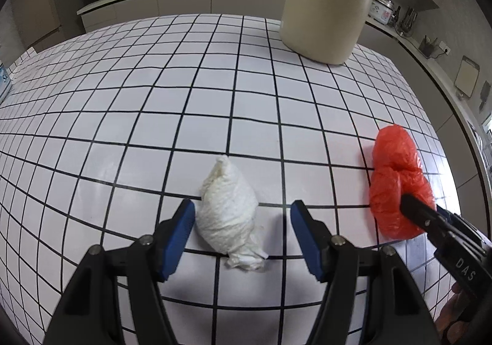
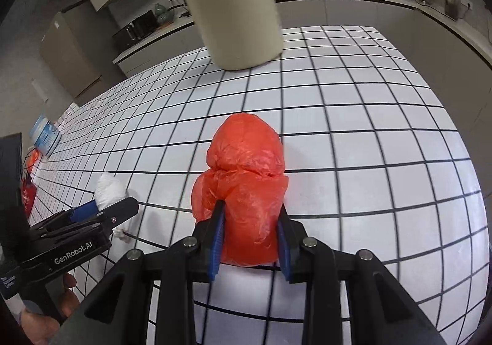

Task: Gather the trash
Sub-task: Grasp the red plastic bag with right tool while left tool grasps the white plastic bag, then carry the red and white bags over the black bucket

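Note:
A crumpled white paper wad (image 1: 227,209) lies on the white tiled table (image 1: 147,105) between the blue pads of my left gripper (image 1: 243,209). The jaws are open: the left pad sits against the wad, the right pad stands clear of it. To its right a red plastic bag (image 1: 393,179) rests on the tiles. In the right wrist view my right gripper (image 2: 251,209) is shut on the red plastic bag (image 2: 246,166), both pads pressed into its near end. The white wad (image 2: 109,190) and the left gripper (image 2: 123,206) appear at the left.
A tall beige bin (image 1: 329,1) stands at the table's far side, also in the right wrist view (image 2: 233,7). A blue and white container (image 2: 46,136) sits at the far left edge. Kitchen counters with pans and appliances run behind. A hand (image 2: 46,314) holds the left gripper.

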`<state>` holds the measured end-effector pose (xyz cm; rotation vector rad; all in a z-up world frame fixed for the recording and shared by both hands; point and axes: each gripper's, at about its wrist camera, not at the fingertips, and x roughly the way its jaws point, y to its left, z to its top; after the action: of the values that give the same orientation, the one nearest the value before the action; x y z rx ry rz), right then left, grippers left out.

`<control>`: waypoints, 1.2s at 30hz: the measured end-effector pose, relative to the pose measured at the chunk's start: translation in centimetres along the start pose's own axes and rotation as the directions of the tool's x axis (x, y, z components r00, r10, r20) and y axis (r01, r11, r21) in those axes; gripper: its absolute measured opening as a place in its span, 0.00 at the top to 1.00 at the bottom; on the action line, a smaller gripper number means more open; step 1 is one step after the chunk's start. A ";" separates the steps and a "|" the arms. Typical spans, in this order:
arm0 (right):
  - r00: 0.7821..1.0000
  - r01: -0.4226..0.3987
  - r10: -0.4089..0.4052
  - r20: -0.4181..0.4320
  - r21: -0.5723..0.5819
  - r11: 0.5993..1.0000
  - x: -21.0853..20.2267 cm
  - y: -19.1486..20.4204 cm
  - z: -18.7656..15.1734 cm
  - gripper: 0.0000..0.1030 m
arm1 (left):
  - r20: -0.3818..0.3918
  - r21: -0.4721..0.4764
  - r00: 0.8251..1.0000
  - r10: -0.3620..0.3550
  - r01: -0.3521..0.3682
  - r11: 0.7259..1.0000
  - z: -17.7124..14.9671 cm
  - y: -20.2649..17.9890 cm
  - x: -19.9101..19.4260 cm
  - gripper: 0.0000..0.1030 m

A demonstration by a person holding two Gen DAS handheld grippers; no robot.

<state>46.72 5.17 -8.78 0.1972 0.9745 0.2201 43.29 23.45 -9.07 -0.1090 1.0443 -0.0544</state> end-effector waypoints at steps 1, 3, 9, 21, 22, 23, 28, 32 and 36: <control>1.000 0.006 -0.006 0.001 0.008 1.000 -0.2 -0.3 -0.1 0.69 | 0.000 0.003 1.000 0.001 -0.001 1.000 0.0 0.0 0.1 0.36; 1.000 0.013 -0.013 0.003 0.019 1.000 -0.5 -0.9 -0.2 0.69 | -0.003 -0.003 1.000 -0.004 0.004 1.000 -0.1 0.0 0.4 0.37; 1.000 0.006 -0.006 0.000 0.044 0.999 -0.8 -1.4 -0.7 0.67 | 0.032 -0.011 0.999 -0.004 0.004 1.000 -0.6 0.6 -0.1 0.61; 0.999 -0.040 0.040 0.014 0.013 0.999 -0.8 -0.3 -1.6 0.77 | 0.056 -0.048 0.998 -0.042 0.044 0.998 -2.1 0.7 -2.2 0.66; 0.999 -0.043 0.043 0.020 0.010 0.999 -1.1 -0.4 -1.7 0.78 | 0.058 -0.049 0.997 -0.041 0.044 0.998 -2.2 0.5 -2.4 0.66; 0.999 -0.045 0.045 0.028 0.006 0.999 -1.4 -0.4 -1.8 0.78 | 0.061 -0.047 0.997 -0.042 0.045 0.998 -2.3 0.3 -2.7 0.66; 0.997 -0.058 0.058 0.052 -0.001 0.998 -3.8 -1.2 -2.7 0.78 | 0.071 -0.037 0.997 -0.038 0.041 0.998 -3.0 -1.4 -3.7 0.66; 0.995 -0.068 0.068 0.071 0.005 0.998 -5.8 -2.6 -3.6 0.78 | 0.078 -0.021 0.996 -0.041 0.043 0.999 -3.8 -3.5 -4.6 0.66; 0.994 -0.072 0.071 0.082 0.008 0.997 -7.6 -4.1 -4.5 0.78 | 0.084 0.000 0.995 -0.046 0.046 0.999 -4.7 -6.0 -5.5 0.66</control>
<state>39.25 -0.57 -6.34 0.2500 0.8887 0.2706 36.53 17.72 -6.02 -0.1364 0.9577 -0.0896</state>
